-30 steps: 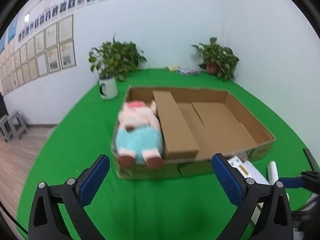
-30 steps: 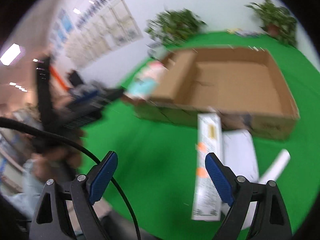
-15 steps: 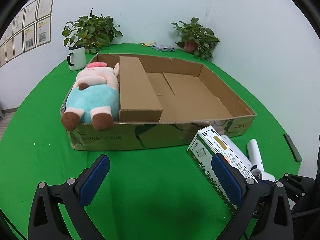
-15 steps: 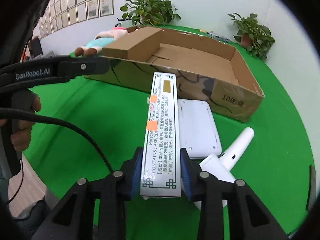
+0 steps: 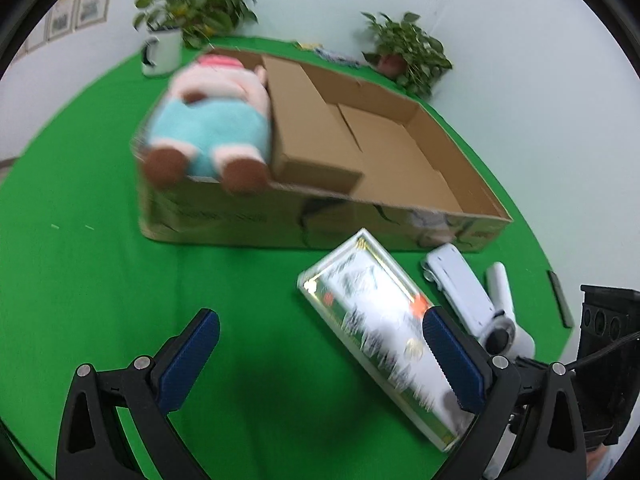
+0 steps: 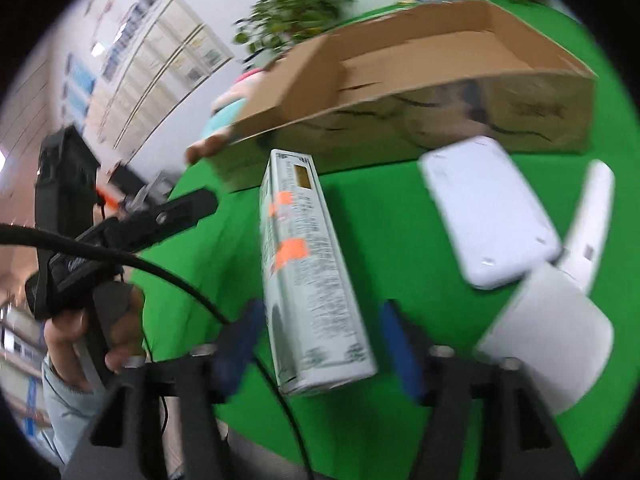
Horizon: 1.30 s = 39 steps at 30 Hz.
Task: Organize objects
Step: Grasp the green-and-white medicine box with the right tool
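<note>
Right wrist: my right gripper (image 6: 320, 344) had clamped the medicine box (image 6: 308, 276) a moment earlier; now jaws gaped, box loose on green cloth near the cardboard tray (image 6: 460, 112). Regrasp needed. Left gripper (image 5: 320, 364) wide, empty.

pale wall (image 5: 520, 80), framed sheets (image 6: 172, 52) along it, green-covered table (image 5: 80, 280)

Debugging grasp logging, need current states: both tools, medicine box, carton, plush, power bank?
left tool: open, empty.
right tool: straddling medicine box; grip unclear from blur.
medicine box: tilted, between right tool's fingers.
carton: open-topped, right section empty.
plush: lying in carton's left section.
power bank: flat on the cloth.
</note>
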Motion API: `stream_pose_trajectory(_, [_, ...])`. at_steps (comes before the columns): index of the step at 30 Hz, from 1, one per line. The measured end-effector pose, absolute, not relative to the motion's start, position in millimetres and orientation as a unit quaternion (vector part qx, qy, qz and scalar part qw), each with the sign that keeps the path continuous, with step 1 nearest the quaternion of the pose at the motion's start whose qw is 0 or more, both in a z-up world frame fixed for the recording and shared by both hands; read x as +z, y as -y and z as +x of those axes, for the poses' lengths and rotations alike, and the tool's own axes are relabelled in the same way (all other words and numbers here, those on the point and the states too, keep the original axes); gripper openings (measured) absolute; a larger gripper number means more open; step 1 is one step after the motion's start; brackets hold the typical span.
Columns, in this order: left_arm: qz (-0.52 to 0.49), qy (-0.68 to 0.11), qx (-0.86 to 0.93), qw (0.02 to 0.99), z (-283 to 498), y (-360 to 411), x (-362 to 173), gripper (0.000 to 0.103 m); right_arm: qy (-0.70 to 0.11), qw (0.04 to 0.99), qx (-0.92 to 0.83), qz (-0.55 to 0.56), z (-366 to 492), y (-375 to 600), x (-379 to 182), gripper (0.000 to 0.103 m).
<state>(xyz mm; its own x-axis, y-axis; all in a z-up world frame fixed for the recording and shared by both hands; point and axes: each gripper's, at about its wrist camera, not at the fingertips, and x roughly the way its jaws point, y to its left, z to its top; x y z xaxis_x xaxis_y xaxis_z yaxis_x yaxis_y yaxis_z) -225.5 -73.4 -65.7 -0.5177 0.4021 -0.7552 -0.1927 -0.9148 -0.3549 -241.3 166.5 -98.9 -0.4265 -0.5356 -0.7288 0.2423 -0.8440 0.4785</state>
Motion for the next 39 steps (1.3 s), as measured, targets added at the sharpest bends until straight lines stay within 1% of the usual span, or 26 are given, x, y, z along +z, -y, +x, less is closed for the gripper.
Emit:
stream_pose_trajectory(1, [-0.465,0.116,0.86,0.176,-228,70,-69,0.102,0.148,0.229,-0.836,0.476,-239,-171,-97,0.072])
stream_pose_trajectory(2, [-0.469,0.119,0.856,0.18,-230,67,-74,0.102,0.133,0.223,-0.846,0.466,-236,-172,-93,0.08])
stream_pose_trajectory(3, [-0.476,0.126,0.85,0.186,-234,63,-79,0.102,0.118,0.221,-0.853,0.458,-231,-171,-90,0.082])
stream_pose_trajectory(5, [-0.491,0.136,0.839,0.192,-237,57,-87,0.099,0.08,0.226,-0.864,0.442,-222,-167,-86,0.082])
stream_pose_trajectory(10, [-0.502,0.144,0.83,0.197,-241,49,-97,0.099,-0.018,0.226,-0.888,0.401,-205,-144,-90,0.082])
stream_pose_trajectory(13, [-0.506,0.149,0.826,0.198,-243,45,-102,0.099,-0.047,0.225,-0.887,0.4,-205,-136,-99,0.082])
stream_pose_trajectory(16, [-0.506,0.154,0.824,0.202,-247,41,-106,0.096,-0.066,0.212,-0.887,0.406,-212,-127,-108,0.078])
stream_pose_trajectory(18, [-0.509,0.156,0.82,0.209,-249,38,-106,0.094,-0.065,0.202,-0.887,0.409,-216,-126,-108,0.063])
stream_pose_trajectory(23, [-0.506,0.162,0.816,0.226,-242,34,-107,0.093,-0.042,0.193,-0.883,0.426,-214,-129,-106,0.063])
stream_pose_trajectory(26, [-0.504,0.163,0.812,0.243,-223,28,-106,0.092,0.0,0.193,-0.872,0.45,-202,-135,-104,0.063])
stream_pose_trajectory(29, [-0.502,0.161,0.812,0.252,-205,23,-105,0.086,0.02,0.187,-0.871,0.454,-189,-138,-103,0.064])
stream_pose_trajectory(31, [-0.506,0.173,0.805,0.259,-198,21,-105,0.075,0.019,0.185,-0.871,0.455,-187,-135,-105,0.064])
stream_pose_trajectory(32, [-0.509,0.18,0.799,0.263,-198,22,-105,0.073,0.013,0.183,-0.872,0.454,-186,-133,-106,0.064])
stream_pose_trajectory(35, [-0.514,0.185,0.796,0.262,-197,21,-105,0.065,0.0,0.176,-0.873,0.454,-185,-127,-107,0.063])
stream_pose_trajectory(36, [-0.515,0.185,0.796,0.259,-196,22,-104,0.06,-0.001,0.174,-0.874,0.454,-185,-127,-107,0.063])
stream_pose_trajectory(39, [-0.516,0.196,0.793,0.259,-194,25,-105,0.056,-0.009,0.167,-0.876,0.453,-182,-126,-106,0.062])
